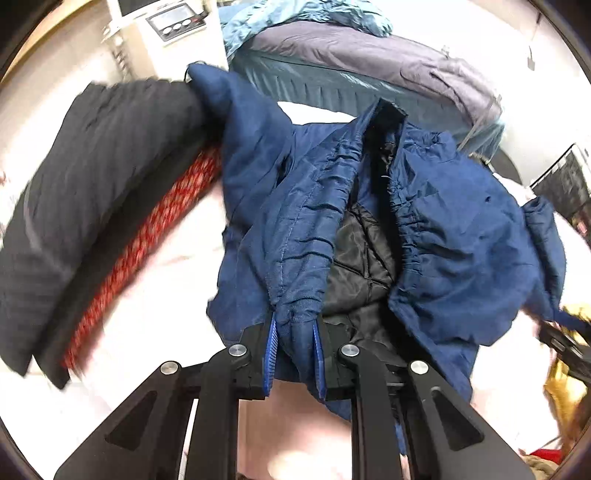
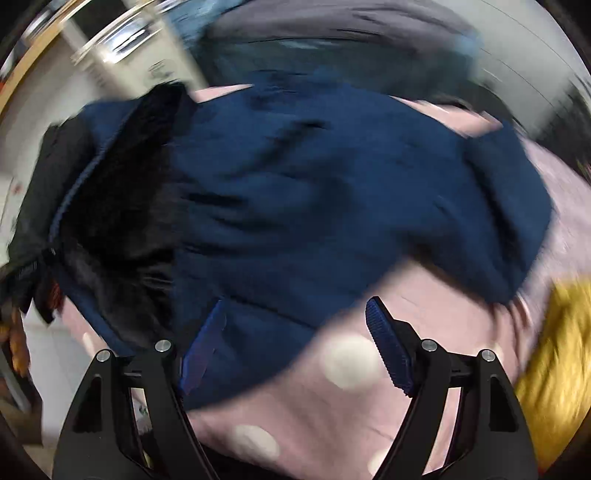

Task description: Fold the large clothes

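A navy blue jacket (image 1: pixel 277 192) with black quilted lining (image 1: pixel 354 258) lies spread on a pale pink sheet. My left gripper (image 1: pixel 293 332) is shut on the jacket's gathered front edge, and the blue cloth is bunched between its blue pads. The right wrist view is blurred; there the same jacket (image 2: pixel 332 192) fills the middle, with its lining (image 2: pixel 118 206) at the left. My right gripper (image 2: pixel 295 310) hangs open over the jacket's near hem and the pink white-dotted sheet (image 2: pixel 332 406). Nothing is pinched between its fingers.
A dark striped garment (image 1: pixel 92 206) and a red patterned cloth (image 1: pixel 162 229) lie left of the jacket. Behind it is a teal mattress with a grey blanket (image 1: pixel 351 51). A white appliance (image 1: pixel 173 22) stands far left. A yellow cloth (image 2: pixel 554 350) lies at the right.
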### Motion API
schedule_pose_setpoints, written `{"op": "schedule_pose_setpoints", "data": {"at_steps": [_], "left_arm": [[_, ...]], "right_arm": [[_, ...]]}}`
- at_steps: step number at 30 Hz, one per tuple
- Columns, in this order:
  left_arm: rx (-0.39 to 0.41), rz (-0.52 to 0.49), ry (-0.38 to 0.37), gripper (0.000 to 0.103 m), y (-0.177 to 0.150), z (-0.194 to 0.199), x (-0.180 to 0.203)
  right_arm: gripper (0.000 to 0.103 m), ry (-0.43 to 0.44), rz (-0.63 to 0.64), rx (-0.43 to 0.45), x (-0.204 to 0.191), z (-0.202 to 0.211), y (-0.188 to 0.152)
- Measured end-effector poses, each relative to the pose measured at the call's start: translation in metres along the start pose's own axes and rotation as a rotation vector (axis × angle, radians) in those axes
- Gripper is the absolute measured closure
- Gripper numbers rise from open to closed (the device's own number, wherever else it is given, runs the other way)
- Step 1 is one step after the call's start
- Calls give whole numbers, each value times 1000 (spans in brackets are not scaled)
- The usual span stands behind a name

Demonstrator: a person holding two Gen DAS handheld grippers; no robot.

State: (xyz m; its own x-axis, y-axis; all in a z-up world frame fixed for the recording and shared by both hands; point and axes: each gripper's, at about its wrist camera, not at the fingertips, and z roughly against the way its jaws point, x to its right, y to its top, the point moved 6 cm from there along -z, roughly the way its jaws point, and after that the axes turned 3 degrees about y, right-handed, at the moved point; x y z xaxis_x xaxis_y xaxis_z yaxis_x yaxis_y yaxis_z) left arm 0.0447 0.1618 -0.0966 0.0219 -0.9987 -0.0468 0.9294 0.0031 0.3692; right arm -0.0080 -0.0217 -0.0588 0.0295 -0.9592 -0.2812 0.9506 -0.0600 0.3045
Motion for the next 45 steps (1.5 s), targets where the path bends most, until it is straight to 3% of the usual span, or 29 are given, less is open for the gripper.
{"op": "schedule_pose_setpoints", "data": {"at_steps": [4, 8, 11, 12, 13, 15, 18, 22, 27, 29, 32, 35, 37, 38, 40, 42, 45], "left_arm": [[14, 19, 1, 87, -16, 8, -6], [17, 38, 0, 87, -30, 18, -5], [8, 59, -1, 87, -42, 23, -14], [7, 66, 3, 87, -46, 25, -16], [6, 73, 4, 87, -49, 26, -20], [-6, 97, 7, 87, -55, 25, -27], [-35, 128, 4, 87, -62, 17, -36], [-51, 94, 10, 87, -63, 8, -36], [-80, -48, 20, 87, -72, 8, -25], [-114, -91, 18, 87, -81, 6, -26], [-175, -120, 5, 87, -98, 2, -30], [-245, -158, 30, 87, -127, -13, -37], [-295, -142, 19, 87, -148, -27, -45], [-323, -129, 22, 87, -157, -34, -50], [-391, -69, 27, 87, -178, -48, -63], [-433, 12, 13, 87, -190, -54, -73], [-418, 12, 7, 87, -191, -52, -70]], "right_arm": [[25, 3, 88, -36, -64, -47, 35], [25, -42, 105, -34, -97, -91, 63], [26, -169, 147, -27, -102, -127, 76], [34, -208, 149, -65, -96, -143, 75], [51, -221, 141, -93, -89, -151, 70], [64, -191, 113, -127, -78, -157, 64], [86, -117, 111, -119, -63, -139, 55], [88, -130, 125, -27, -19, -66, 39], [94, -234, 143, 43, 50, 31, 9], [95, -265, 96, 41, 79, 68, -8], [95, -233, 27, 41, 104, 116, -28], [94, -343, 154, -32, 95, 119, -62], [93, -339, 206, -113, 90, 102, -86], [83, -325, 197, -120, 90, 93, -98], [24, -284, 157, -157, 89, 74, -116], [21, -274, 86, -120, 93, 69, -128], [20, -105, -113, -125, 105, 48, -155]]}}
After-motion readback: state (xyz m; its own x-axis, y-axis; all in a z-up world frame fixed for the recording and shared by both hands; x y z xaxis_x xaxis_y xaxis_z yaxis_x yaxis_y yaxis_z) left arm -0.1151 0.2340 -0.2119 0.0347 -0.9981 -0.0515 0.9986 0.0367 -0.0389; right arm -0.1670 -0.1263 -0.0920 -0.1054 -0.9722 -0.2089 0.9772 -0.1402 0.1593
